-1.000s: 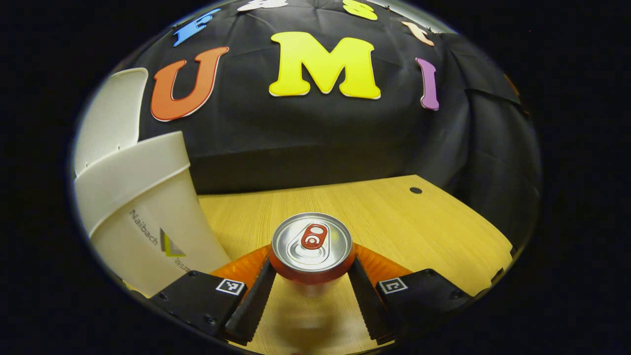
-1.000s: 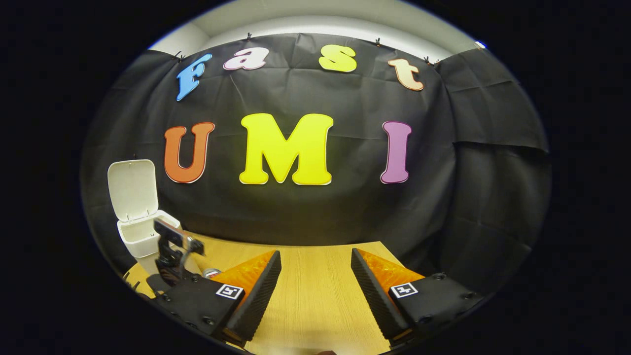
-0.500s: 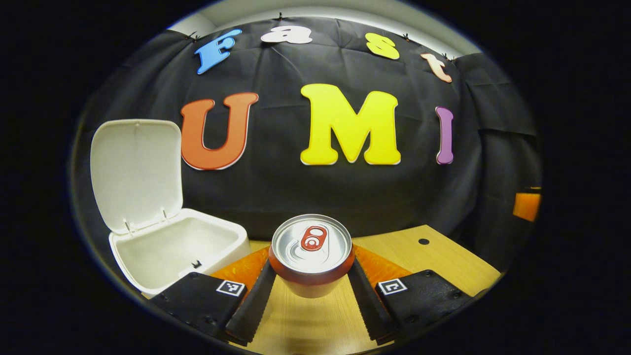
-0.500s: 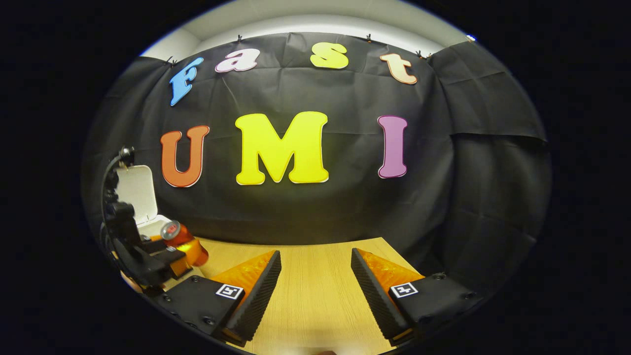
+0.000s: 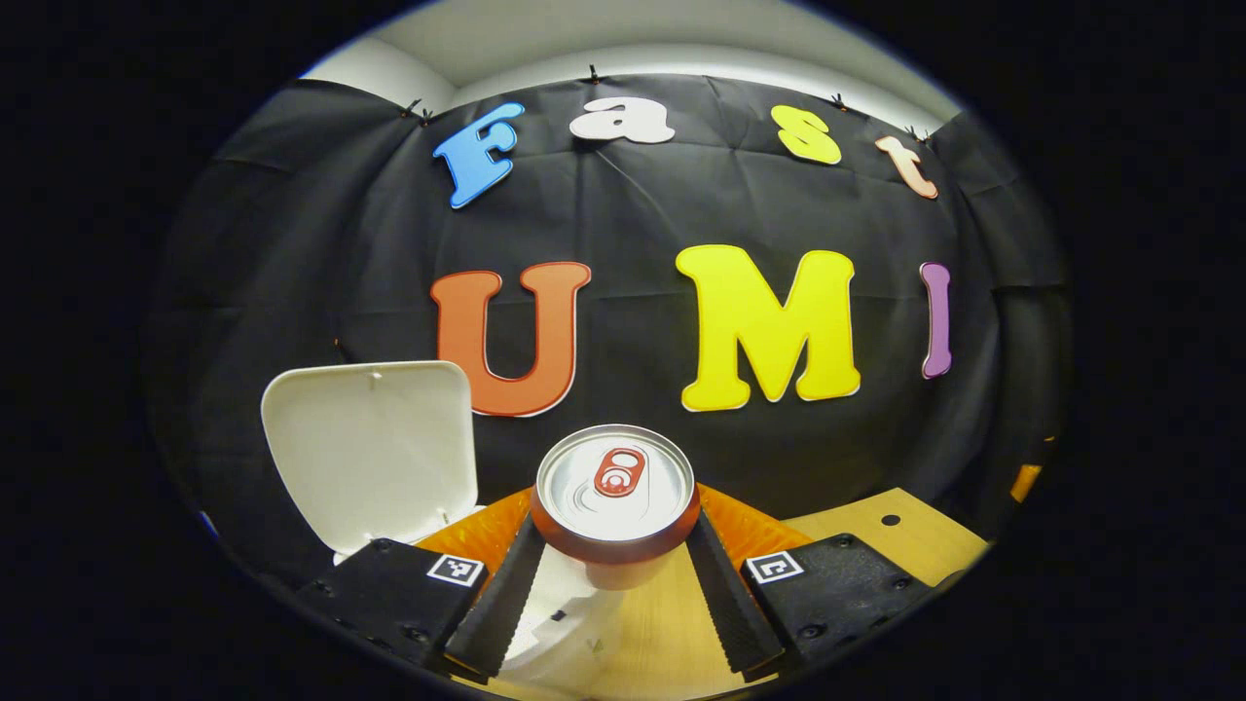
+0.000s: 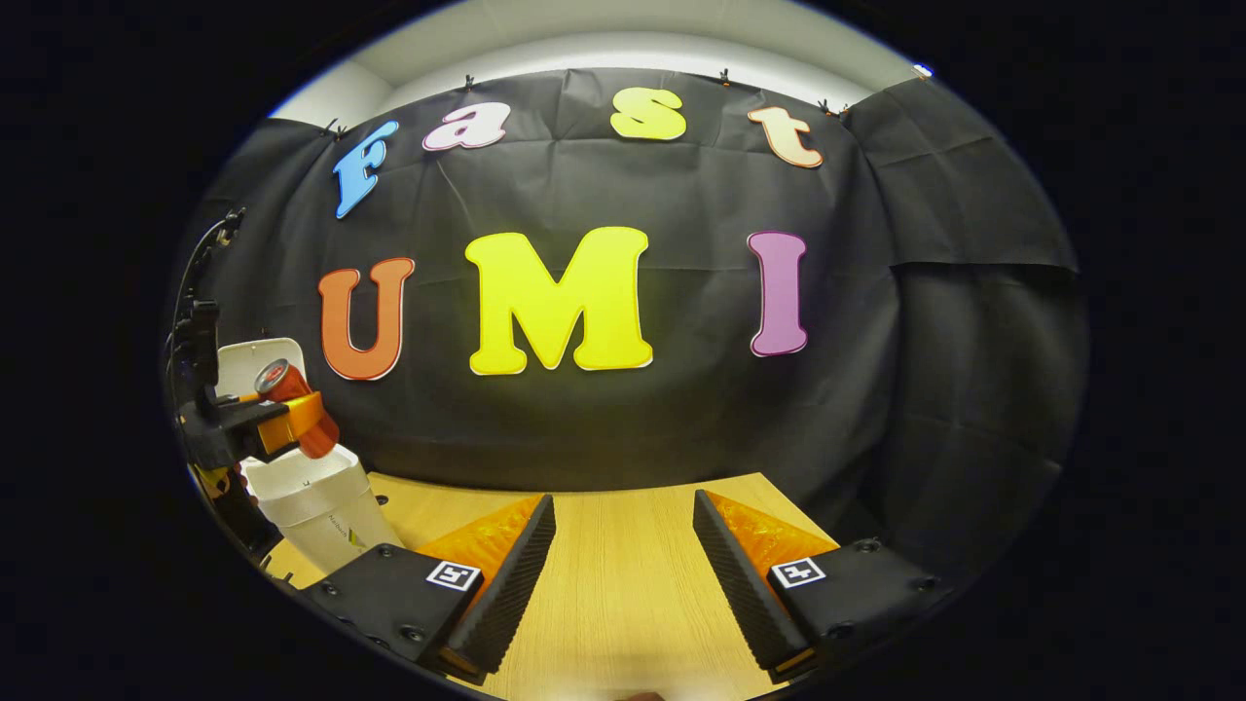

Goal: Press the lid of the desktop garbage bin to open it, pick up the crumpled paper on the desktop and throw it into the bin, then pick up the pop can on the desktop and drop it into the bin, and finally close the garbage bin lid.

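The red aluminium pop can [image 5: 616, 497] with its silver top is clamped between both fingers of the left gripper [image 5: 615, 574], held in the air over the white plastic desktop bin [image 5: 560, 623] — the bin's rim shows just below the can, and its raised white lid [image 5: 375, 448] stands at about 10 o'clock from it. In the right gripper view the can [image 6: 297, 409] hangs tilted above the bin [image 6: 316, 506] at far left. The right gripper [image 6: 623, 574] hovers over the light wooden desktop [image 6: 623, 604], fingers spread wide, holding nothing.
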Available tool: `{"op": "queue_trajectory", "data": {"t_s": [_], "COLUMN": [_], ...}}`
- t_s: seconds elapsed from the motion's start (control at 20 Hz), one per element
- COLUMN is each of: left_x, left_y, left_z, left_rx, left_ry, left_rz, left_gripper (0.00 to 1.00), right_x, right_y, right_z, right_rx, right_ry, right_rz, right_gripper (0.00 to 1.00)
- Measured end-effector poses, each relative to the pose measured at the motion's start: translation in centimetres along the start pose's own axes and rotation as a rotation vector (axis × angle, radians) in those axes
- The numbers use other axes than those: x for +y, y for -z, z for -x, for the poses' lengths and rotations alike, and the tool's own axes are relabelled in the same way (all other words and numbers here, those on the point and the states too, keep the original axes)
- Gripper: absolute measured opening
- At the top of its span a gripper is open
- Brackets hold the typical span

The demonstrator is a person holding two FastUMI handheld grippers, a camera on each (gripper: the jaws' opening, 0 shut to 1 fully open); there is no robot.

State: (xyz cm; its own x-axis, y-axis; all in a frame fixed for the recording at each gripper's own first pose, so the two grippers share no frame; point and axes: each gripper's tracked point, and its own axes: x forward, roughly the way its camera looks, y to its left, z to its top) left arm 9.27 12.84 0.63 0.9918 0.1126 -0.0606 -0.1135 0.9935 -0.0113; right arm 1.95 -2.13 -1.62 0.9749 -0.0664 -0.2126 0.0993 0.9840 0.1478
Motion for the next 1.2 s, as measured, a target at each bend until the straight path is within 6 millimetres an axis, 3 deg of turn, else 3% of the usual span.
{"op": "queue_trajectory", "data": {"t_s": [0.35,0.6,0.7,0.75,0.9,1.05,1.2], "left_x": [4.9,6.4,6.7,6.7,6.7,5.7,6.1], "left_y": [1.1,1.8,1.9,1.8,0.9,-1.7,-4.4], "left_z": [-0.5,-0.6,-0.5,-0.5,-0.3,-0.5,-1.0], "left_rx": [0.035,0.055,0.055,0.054,0.041,0.009,-0.035], "left_ry": [-0.126,-0.169,-0.182,-0.181,-0.166,-0.130,-0.126], "left_rz": [-0.014,-0.007,0.002,0.002,-0.010,-0.010,-0.010], "left_gripper": [0.82,0.82,0.86,0.95,1.00,0.99,1.00], "right_x": [0.5,0.3,0.4,0.5,0.7,1.1,1.6], "right_y": [0.3,0.2,0.3,0.4,0.6,0.7,0.6], "right_z": [-0.1,-0.3,-0.4,-0.4,-0.4,-0.5,-0.5], "right_rx": [0.005,0.006,0.009,0.012,0.021,0.028,0.025], "right_ry": [-0.015,-0.022,-0.027,-0.030,-0.045,-0.063,-0.080], "right_rz": [0.010,-0.004,0.000,0.002,0.003,-0.003,-0.010], "right_gripper": [0.92,0.92,0.92,0.92,0.92,0.92,0.92]}}
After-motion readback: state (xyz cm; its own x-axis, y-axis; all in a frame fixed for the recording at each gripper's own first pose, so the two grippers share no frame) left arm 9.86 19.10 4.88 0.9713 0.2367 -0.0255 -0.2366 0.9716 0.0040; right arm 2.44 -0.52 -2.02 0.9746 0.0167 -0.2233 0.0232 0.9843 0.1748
